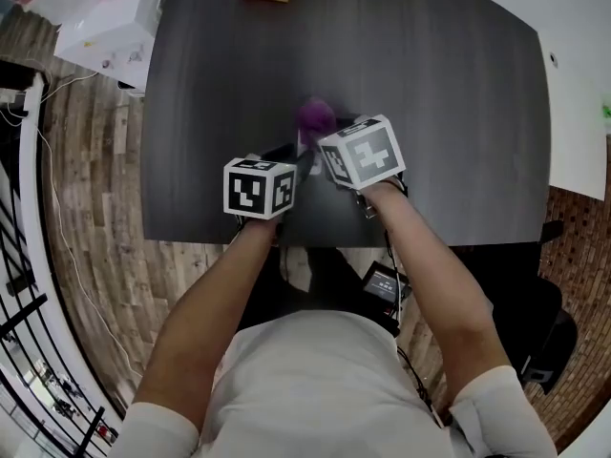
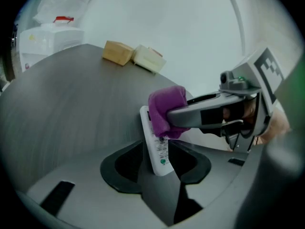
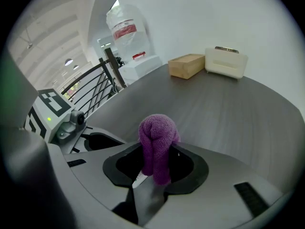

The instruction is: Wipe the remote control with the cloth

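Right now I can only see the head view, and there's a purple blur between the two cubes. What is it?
Observer: A cloth, pinched in the right gripper.
Operator: Where's the remote? I can't find it!
Observer: The left gripper holds the remote by its lower end.
Operator: Is the cloth touching it?
Observer: Yes. The left gripper view shows the cloth lying against the remote's upper end.
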Motion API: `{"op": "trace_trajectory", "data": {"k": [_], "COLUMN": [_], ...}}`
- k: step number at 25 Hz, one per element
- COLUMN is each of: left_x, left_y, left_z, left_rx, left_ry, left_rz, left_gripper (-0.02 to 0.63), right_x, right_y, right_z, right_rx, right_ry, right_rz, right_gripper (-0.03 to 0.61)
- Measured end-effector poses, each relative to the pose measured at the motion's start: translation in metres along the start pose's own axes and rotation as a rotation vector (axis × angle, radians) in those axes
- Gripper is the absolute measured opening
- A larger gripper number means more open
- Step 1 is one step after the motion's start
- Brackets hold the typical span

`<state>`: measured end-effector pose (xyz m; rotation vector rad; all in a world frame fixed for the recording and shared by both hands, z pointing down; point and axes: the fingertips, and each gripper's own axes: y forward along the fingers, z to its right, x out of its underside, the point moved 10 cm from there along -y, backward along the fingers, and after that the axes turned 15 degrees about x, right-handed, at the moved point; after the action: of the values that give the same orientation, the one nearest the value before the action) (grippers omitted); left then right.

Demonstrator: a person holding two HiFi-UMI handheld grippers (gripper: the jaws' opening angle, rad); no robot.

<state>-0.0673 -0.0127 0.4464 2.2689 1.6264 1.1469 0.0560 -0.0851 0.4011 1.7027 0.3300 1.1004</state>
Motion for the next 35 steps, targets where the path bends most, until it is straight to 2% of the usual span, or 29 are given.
{"op": "trace_trajectory", "data": {"k": [4,8,12,22,26,30,33,35], "left_x": [0.001,0.001,0.002,0.002,0.000,-0.001,0.000,0.002], "left_y": [0.006,0.007,0.006,0.007,0.005,-0.003,-0.009,-0.011], "left_z": [-0.008,-0.011,-0.012,-0.012,-0.008,-0.002,0.000,-0.001], "left_rx": [0.049,0.078,0.082,0.097,0.086,0.102,0.124,0.124], "left_ry": [-0.113,-0.180,-0.223,-0.224,-0.134,-0.057,-0.062,-0.078], "left_rz": [0.000,0.025,0.048,0.038,0.012,0.000,0.014,0.013], "left_gripper": [0.149,0.133,0.126,0.124,0.124,0.126,0.126,0.126], "right_x": [-0.006,-0.009,-0.008,0.011,0.022,0.023,0.013,0.006], "right_y": [0.007,0.010,0.008,0.003,-0.004,-0.013,-0.021,-0.026], "right_z": [-0.003,-0.001,0.003,0.026,0.042,0.040,0.022,0.001], "right_rx": [-0.009,-0.003,0.040,0.203,0.247,0.224,0.172,0.110], "right_ry": [-0.024,-0.060,-0.073,-0.170,-0.143,-0.110,-0.119,-0.162], "right_rz": [-0.028,-0.053,-0.071,-0.106,-0.129,-0.107,-0.045,-0.014], "right_gripper": [0.132,0.132,0.132,0.132,0.132,0.132,0.132,0.132]}}
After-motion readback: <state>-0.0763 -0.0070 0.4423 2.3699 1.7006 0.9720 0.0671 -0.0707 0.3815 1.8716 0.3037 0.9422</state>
